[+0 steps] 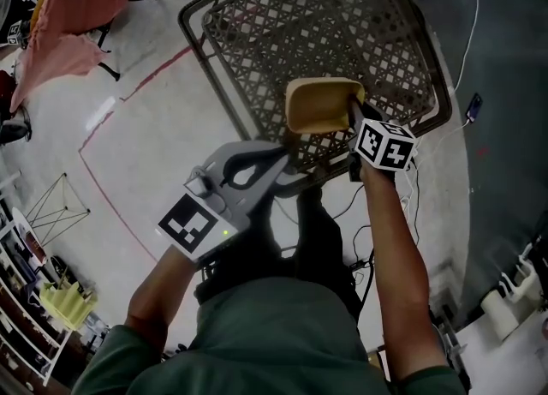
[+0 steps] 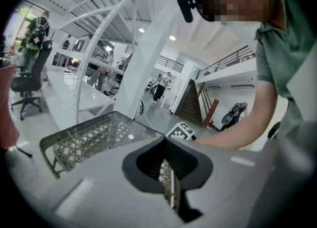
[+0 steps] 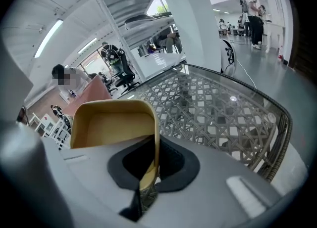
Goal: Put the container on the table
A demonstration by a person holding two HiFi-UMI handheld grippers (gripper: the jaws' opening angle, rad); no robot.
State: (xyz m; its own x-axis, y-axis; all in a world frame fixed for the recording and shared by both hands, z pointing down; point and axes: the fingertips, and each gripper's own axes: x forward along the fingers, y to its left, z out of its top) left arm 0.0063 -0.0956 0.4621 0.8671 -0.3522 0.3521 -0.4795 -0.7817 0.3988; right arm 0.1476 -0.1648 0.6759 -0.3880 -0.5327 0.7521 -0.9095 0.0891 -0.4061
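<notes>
A tan open-topped container (image 1: 321, 104) hangs just over the near edge of a glass-topped lattice table (image 1: 342, 8). My right gripper (image 1: 351, 112) is shut on its right wall. In the right gripper view the container (image 3: 111, 123) fills the left middle, its thin wall pinched between the jaws of the right gripper (image 3: 148, 172), with the table (image 3: 223, 108) beyond. My left gripper (image 1: 278, 158) hovers at the table's near edge, left of the container, shut and holding nothing. In its own view the left gripper (image 2: 171, 177) points across the table (image 2: 94, 138).
A pink cloth (image 1: 68, 16) drapes over a chair at the far left. A red line (image 1: 128, 93) runs across the floor. A cable and a small device (image 1: 473, 106) lie right of the table. An office chair (image 2: 29, 78) and distant people (image 2: 161, 86) stand beyond.
</notes>
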